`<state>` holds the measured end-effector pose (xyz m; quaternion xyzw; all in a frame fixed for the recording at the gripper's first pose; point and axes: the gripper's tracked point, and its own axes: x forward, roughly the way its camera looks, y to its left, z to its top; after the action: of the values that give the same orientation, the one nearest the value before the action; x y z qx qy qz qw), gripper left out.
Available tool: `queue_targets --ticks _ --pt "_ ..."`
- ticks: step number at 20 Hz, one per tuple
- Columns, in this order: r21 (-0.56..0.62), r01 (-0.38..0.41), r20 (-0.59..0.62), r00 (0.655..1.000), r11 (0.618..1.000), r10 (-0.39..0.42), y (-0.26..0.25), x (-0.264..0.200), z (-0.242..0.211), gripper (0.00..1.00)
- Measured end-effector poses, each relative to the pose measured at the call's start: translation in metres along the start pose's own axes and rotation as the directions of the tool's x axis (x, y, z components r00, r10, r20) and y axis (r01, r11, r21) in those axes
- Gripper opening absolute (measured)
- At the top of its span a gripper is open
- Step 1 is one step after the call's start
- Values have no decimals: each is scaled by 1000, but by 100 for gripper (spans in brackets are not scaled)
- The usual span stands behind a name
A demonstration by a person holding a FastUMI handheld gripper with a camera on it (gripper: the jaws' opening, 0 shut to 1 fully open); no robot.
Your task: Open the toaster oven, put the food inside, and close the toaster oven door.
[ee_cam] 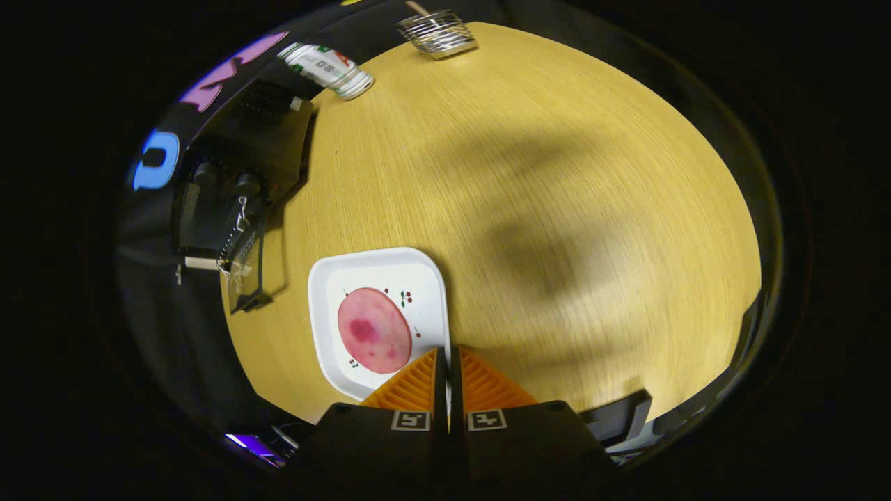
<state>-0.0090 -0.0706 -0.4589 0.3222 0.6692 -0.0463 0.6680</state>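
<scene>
Wooden tabletop carries a white square plate with a pink round slice, and the gripper has its fingers pressed together on the plate's near right rim. From the fingertips the slice lies at about ten o'clock, close by, while the toaster oven, its door seemingly hanging open, stands farther off in the same direction. I judge the next move must carry the plate that way.

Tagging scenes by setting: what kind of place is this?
Likely a mock kitchen table: a toaster oven, a white plate with a slice of meat, a wire rack. The gripper is shut above the plate's edge.
</scene>
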Motion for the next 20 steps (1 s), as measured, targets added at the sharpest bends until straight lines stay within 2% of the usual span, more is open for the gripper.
queue_targets --ticks 3,7,10,14,20 --pt "153 -104 43 994 983 98 3 -10 0 5" --pt "236 -218 115 974 947 196 8 -34 -1 5" --pt "212 -305 184 946 929 268 28 -61 -11 5" --pt "231 -383 259 910 894 323 64 -87 -44 5" --pt "268 -462 315 871 845 376 125 -83 -82 5"
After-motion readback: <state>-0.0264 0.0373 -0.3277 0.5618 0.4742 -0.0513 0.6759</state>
